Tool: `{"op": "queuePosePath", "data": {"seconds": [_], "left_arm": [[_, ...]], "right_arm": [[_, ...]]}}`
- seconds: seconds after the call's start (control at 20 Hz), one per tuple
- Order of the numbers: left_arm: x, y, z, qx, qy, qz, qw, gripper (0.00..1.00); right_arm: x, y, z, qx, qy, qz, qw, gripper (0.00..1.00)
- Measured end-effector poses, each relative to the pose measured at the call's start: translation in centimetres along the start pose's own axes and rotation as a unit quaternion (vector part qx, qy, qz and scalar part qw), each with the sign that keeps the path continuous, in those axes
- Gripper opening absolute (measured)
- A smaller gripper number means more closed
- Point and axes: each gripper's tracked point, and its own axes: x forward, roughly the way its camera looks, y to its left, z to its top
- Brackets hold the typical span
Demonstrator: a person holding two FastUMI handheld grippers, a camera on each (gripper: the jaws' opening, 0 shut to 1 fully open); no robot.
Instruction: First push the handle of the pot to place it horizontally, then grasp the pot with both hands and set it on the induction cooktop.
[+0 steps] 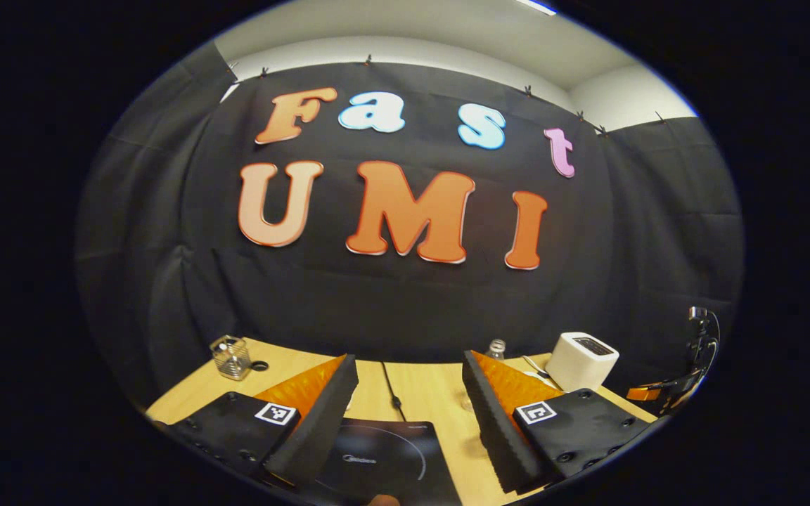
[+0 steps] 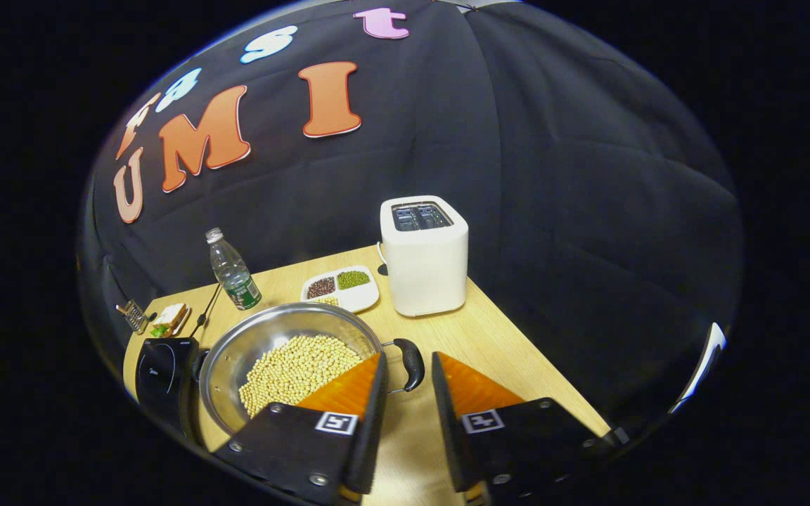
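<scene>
A steel pot holding soybeans sits on the wooden table in the right gripper view. Its black side handle points toward me. My right gripper is open with a narrow gap, and the handle lies just past its fingertips, between them, untouched. The black induction cooktop lies to the pot's left. In the left gripper view, my left gripper stands wide open above the cooktop, nothing between its fingers.
A white toaster stands behind the pot, beside a divided dish of beans and a water bottle. A plate of food lies at the far left. The cooktop's cable runs back; a glass jar stands left.
</scene>
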Motion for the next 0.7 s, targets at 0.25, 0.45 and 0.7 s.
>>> {"op": "queuePosePath", "data": {"seconds": [0.25, 0.45, 0.7], "left_arm": [[5.6, -7.2, -9.8, -0.002, 0.094, -0.050, 0.994, 0.98], [8.7, -10.3, -18.1, -0.008, 0.185, -0.067, 0.980, 0.99], [11.4, -11.7, -24.1, -0.009, 0.258, -0.065, 0.964, 0.99]], "right_arm": [[1.5, 0.7, -0.3, -0.018, 0.000, 0.009, 1.000, 0.82], [4.0, 1.0, -1.6, -0.037, 0.022, 0.002, 0.999, 0.94], [7.5, 0.4, -3.2, -0.039, 0.056, -0.011, 0.998, 0.94]]}}
